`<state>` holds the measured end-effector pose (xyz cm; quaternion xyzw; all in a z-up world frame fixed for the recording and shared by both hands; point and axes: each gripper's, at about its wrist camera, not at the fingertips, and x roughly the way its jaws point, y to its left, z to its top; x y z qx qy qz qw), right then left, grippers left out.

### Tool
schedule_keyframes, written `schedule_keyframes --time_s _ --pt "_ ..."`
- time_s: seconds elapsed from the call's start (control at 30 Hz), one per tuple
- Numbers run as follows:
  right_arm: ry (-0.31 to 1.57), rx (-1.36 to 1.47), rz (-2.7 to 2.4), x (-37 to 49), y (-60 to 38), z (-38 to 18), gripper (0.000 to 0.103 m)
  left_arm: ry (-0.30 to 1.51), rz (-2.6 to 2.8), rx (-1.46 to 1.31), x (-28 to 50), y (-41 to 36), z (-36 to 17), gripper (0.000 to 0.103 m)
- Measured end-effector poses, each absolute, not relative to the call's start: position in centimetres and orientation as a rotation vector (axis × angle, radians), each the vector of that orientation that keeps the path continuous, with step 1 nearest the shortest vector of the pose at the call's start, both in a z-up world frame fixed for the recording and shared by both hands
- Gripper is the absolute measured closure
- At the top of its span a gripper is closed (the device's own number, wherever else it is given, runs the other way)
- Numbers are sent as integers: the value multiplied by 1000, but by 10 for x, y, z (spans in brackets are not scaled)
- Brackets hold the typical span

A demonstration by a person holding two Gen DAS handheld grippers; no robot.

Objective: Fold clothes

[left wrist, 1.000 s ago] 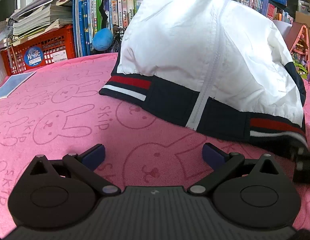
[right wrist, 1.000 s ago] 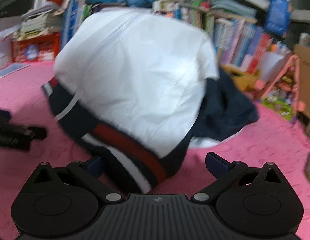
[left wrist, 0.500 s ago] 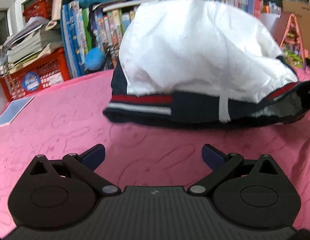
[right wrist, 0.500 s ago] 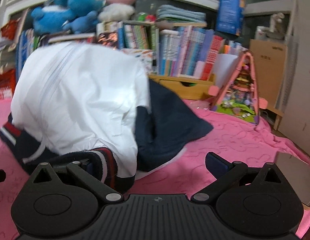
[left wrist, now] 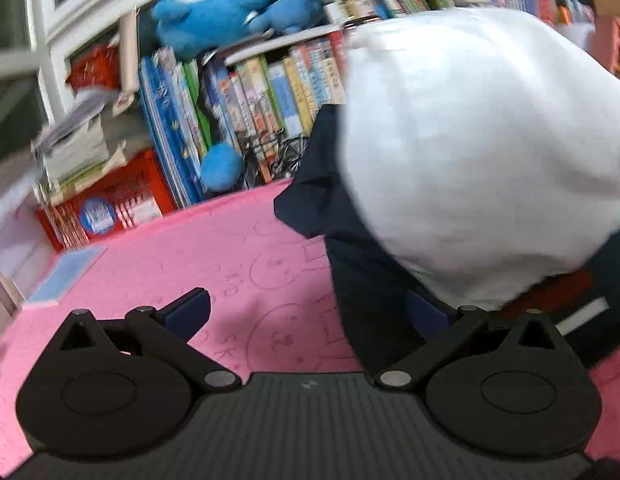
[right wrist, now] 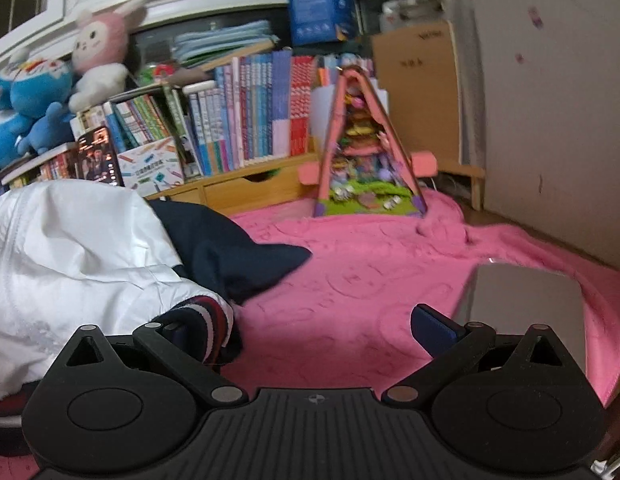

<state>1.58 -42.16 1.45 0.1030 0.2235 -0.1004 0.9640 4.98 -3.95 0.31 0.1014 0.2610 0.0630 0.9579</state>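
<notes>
Right gripper (right wrist: 306,326) left fingertip hidden behind jacket (right wrist: 70,248).

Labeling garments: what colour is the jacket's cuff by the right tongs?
Navy with red and white stripes; the cuff shows best in the right wrist view.

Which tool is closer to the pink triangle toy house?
Right. The right tool faces the pink triangular toy house across the pink blanket; the left tool sits behind the white-and-navy jacket.

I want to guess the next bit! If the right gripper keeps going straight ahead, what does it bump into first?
Probably just the pink blanket. The right gripper is open, and the jacket sits off by its left finger; the toy house stands much farther back.
</notes>
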Motion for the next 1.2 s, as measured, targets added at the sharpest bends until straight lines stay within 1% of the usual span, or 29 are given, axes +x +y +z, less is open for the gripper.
schedule_keyframes --time_s 0.07,0.17,0.23,0.33,0.5,0.67,0.7,0.83,1.0,1.2 --pt "455 192 -181 11 -423 7 0 534 114 193 46 -34 5 0" --pt "445 17 -149 5 -398 -3 0 499 92 263 34 -41 7 0" --pt "419 -119 -115 2 -375 -7 0 484 1 256 21 -49 9 0" --pt "417 -82 -41 6 -364 -2 0 470 -146 238 3 -63 11 0" --pt "415 -9 78 12 -348 7 0 450 -314 332 -13 -108 1 0" --pt "455 320 79 24 -394 16 0 439 -358 390 -5 -144 -8 0" --pt "461 350 77 26 -401 16 0 434 -355 397 -3 -149 -10 0" --pt "461 340 42 17 -416 12 0 424 -229 369 2 -123 -2 0" --pt "457 171 -61 6 -420 3 0 411 -64 329 9 -88 10 0" --pt "462 163 -19 1 -413 -7 0 392 133 279 18 -45 23 0"
